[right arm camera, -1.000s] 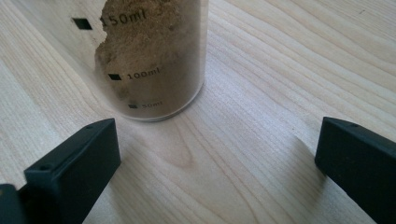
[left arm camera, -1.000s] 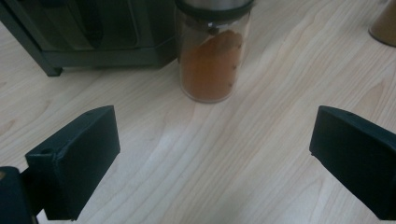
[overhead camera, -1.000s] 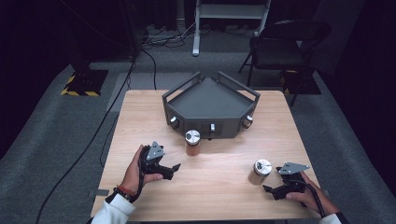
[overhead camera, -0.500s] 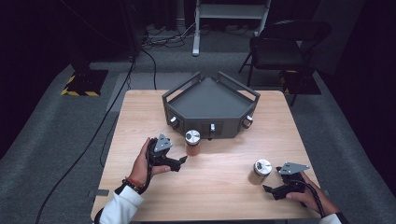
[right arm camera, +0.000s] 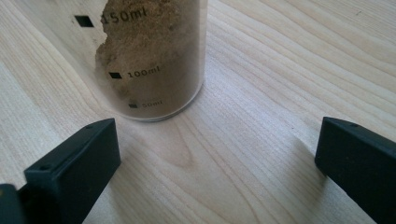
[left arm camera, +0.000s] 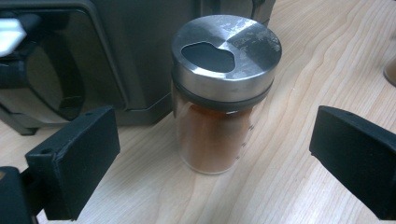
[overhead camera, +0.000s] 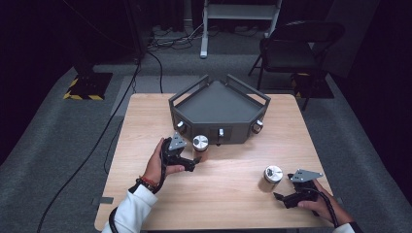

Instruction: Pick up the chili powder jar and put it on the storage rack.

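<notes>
Grey tray [overhead camera: 214, 104] stands just behind spice jar [overhead camera: 199, 147].

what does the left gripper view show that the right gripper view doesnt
Left gripper view: a glass jar of reddish-brown spice with a steel lid that has a pouring hole, standing close in front of the dark grey tray, ahead of the open left gripper.

Right gripper view: the lower part of a glass jar of tan powder with printed volume marks, ahead of the open right gripper and off to its left.

Both: a spice jar upright on the wooden table, ungripped, and two black jaws spread wide.
</notes>
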Demonstrator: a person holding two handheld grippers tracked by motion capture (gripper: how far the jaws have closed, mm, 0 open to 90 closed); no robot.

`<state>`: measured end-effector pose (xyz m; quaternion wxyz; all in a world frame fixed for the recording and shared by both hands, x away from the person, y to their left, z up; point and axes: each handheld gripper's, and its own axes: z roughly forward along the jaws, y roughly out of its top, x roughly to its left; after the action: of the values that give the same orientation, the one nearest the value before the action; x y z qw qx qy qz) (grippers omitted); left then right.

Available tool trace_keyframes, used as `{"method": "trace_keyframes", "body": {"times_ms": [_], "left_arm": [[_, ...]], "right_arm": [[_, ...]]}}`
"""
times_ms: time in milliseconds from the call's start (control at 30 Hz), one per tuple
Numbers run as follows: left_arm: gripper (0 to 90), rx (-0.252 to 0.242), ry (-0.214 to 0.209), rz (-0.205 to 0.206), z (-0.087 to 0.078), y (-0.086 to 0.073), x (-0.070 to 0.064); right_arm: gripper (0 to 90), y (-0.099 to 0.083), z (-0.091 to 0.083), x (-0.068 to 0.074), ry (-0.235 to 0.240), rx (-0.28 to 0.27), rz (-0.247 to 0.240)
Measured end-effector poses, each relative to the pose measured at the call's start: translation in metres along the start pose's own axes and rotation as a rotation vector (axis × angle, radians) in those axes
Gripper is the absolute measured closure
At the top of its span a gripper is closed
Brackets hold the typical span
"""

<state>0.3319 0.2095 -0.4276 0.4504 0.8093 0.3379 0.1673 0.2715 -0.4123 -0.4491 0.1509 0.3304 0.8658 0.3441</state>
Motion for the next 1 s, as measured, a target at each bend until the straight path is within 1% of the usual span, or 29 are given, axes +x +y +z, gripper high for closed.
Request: {"method": "trace_keyframes", "body": {"times_ms": [33,67,133,233,300,533,567,667,767,800,867,933,967,1000], "left_arm": [[1.4,0.006,0.003,0.004,0.004,0.001,0.000],[1.4,0.008,-0.002,-0.002,0.005,0.001,0.001],[1.4,0.014,-0.003,0.002,0.008,0.002,0.001],[1.4,0.016,-0.008,-0.005,0.012,0.003,0.001],[1.4,0.015,-0.008,0.003,0.015,0.003,0.001],[1.7,0.021,-0.032,0.008,0.029,0.007,0.001],[1.8,0.021,-0.032,0.008,0.029,0.007,0.001],[2.0,0.023,-0.035,-0.007,0.038,0.009,0.002],[2.5,0.030,-0.043,-0.005,0.043,0.010,0.001],[2.7,0.037,-0.047,0.005,0.047,0.011,-0.001],[3.9,0.036,-0.039,0.005,0.051,0.011,-0.004],[7.5,0.032,-0.033,0.004,0.053,0.010,-0.006],[7.5,0.032,-0.023,0.008,0.056,0.010,-0.008],[11.2,0.016,-0.003,0.005,0.058,0.006,-0.012]], "right_arm": [[0.0,0.000,0.000,0.000,0.000,0.000,0.000],[0.0,0.000,0.000,0.000,0.000,0.000,0.000],[0.0,0.000,0.000,0.000,0.000,-0.001,0.000],[0.0,-0.001,0.000,0.000,0.000,-0.003,0.001],[0.0,-0.001,0.000,0.000,0.000,-0.002,0.001],[0.0,-0.001,0.000,0.000,0.000,-0.002,0.000],[0.0,-0.001,0.000,0.000,0.000,-0.003,0.000],[0.0,-0.001,0.000,0.000,0.000,-0.004,0.000],[0.0,-0.001,0.000,0.000,0.000,-0.004,0.000],[0.0,-0.001,0.000,0.000,0.000,-0.005,0.001],[0.0,-0.002,0.000,0.000,0.000,-0.006,0.001],[0.0,-0.002,0.000,0.000,0.000,-0.007,0.001],[0.0,-0.002,0.000,0.000,0.000,-0.007,0.001],[0.0,-0.002,0.000,0.000,-0.001,-0.009,0.002]]}}
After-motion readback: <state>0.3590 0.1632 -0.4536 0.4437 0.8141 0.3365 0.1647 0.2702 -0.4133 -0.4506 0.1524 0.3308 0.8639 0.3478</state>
